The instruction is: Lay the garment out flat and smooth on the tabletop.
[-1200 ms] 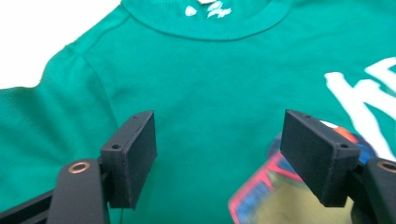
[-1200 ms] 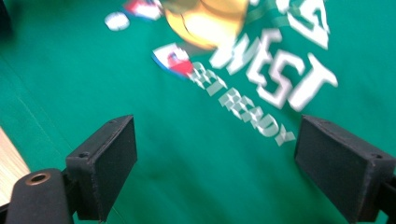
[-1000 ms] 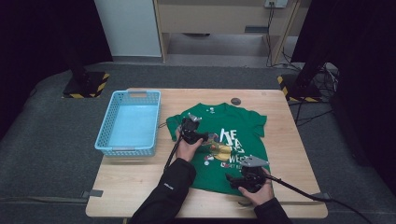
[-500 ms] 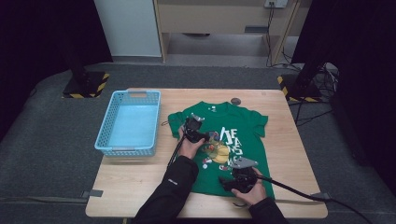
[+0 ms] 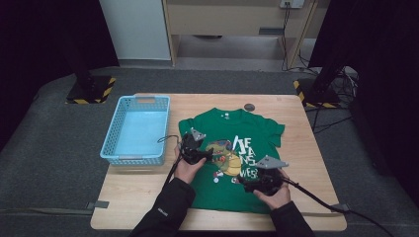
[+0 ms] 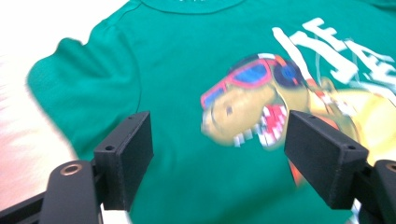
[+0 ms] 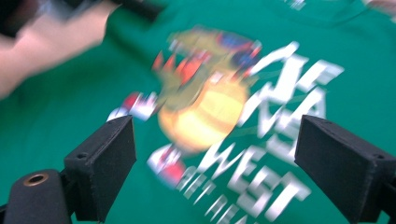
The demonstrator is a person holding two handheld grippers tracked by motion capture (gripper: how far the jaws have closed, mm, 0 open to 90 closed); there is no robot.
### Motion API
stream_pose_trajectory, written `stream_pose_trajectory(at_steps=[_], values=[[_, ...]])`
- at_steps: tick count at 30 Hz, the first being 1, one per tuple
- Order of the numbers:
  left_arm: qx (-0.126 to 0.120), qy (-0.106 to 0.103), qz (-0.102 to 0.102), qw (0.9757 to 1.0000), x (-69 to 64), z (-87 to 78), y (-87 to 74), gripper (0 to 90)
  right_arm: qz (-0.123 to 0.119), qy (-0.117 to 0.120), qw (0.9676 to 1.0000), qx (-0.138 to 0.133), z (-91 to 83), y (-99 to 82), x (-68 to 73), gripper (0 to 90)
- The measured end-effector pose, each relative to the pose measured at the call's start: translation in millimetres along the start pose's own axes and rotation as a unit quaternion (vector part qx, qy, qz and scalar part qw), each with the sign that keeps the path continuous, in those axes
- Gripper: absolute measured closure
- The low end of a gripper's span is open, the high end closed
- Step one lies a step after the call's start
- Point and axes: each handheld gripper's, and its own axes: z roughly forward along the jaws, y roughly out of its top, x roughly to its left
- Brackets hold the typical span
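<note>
A green T-shirt (image 5: 247, 133) with a cartoon dinosaur print (image 5: 225, 155) and white lettering lies flat, front up, on the wooden table (image 5: 138, 197). My left gripper (image 5: 206, 153) hovers over the shirt's left chest area. In the left gripper view the left gripper (image 6: 219, 135) stands open above the T-shirt (image 6: 173, 70), facing the dinosaur's head (image 6: 243, 107). My right gripper (image 5: 249, 178) is over the shirt's lower right part. In its own view the right gripper (image 7: 215, 135) is open above the blurred dinosaur print (image 7: 205, 102), nothing between the jaws.
A blue plastic basket (image 5: 111, 143) stands on the table's left side, beside the shirt's left sleeve. A small dark round object (image 5: 249, 106) lies near the far edge, beyond the collar. Cables trail from both grippers toward the near edge.
My left gripper has drawn back toward the near left, off the shirt's chest. The right gripper has lifted a little. Both pairs of jaws look the same width.
</note>
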Motion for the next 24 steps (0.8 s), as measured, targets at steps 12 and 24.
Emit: stream_pose_trajectory(at_steps=[12, 24], values=[[0.027, 0.021, 0.019, 0.9992, -18.8, -37.8, -73.4, 21.9, 0.076, -0.073, 0.9944, -0.010, 59.8, 42.7, -73.0, 15.4], [0.016, 0.036, 0.009, 0.9992, -24.9, -52.3, -98.6, 22.9, 0.081, -0.125, 0.9868, 0.062, 116.7, 33.9, -99.8, 14.9]])
